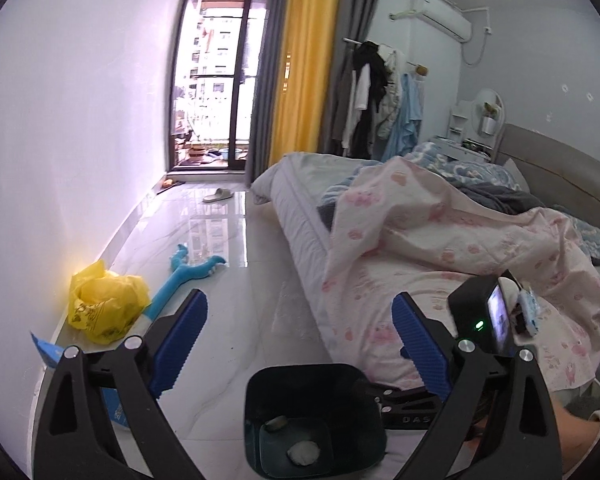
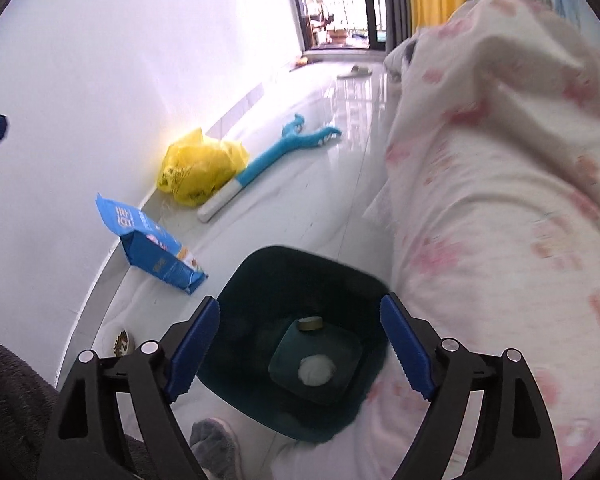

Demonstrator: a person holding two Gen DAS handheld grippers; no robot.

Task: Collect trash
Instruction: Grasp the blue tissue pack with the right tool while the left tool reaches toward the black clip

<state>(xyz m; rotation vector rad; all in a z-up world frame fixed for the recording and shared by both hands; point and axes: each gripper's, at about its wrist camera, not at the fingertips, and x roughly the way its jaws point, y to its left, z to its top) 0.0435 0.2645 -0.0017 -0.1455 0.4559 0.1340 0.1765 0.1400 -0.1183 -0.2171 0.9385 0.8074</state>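
Bed (image 1: 440,248): fills the right side of my left view, pink-patterned quilt (image 2: 500,168) hanging down its near edge to the floor.
Floor (image 1: 236,288): glossy white tile running from me to the balcony door.
Bin (image 2: 268,280): dark teal trash bin standing on the tile just beside the quilt, directly under both my grippers.
Yellow bag (image 2: 198,170): crumpled plastic bag against the left wall, well apart from the bin.
Blue toy (image 2: 284,152): long plush piece with claw-like ends, lying on the tile, its white end just beside the yellow bag.
Blue pouch (image 2: 156,248): opened packet lying by the wall, near the bin's left side.
Left gripper (image 1: 300,340): I see its jaws spread wide with nothing between the blue pads.
Right gripper (image 2: 300,348): jaws wide apart above the bin mouth, gripping nothing.
White wad (image 2: 316,370): crumpled tissue-like trash resting on the bin's bottom.
Round piece (image 2: 310,323): small olive-coloured item also at the bottom, near the wad; what it is I cannot tell.
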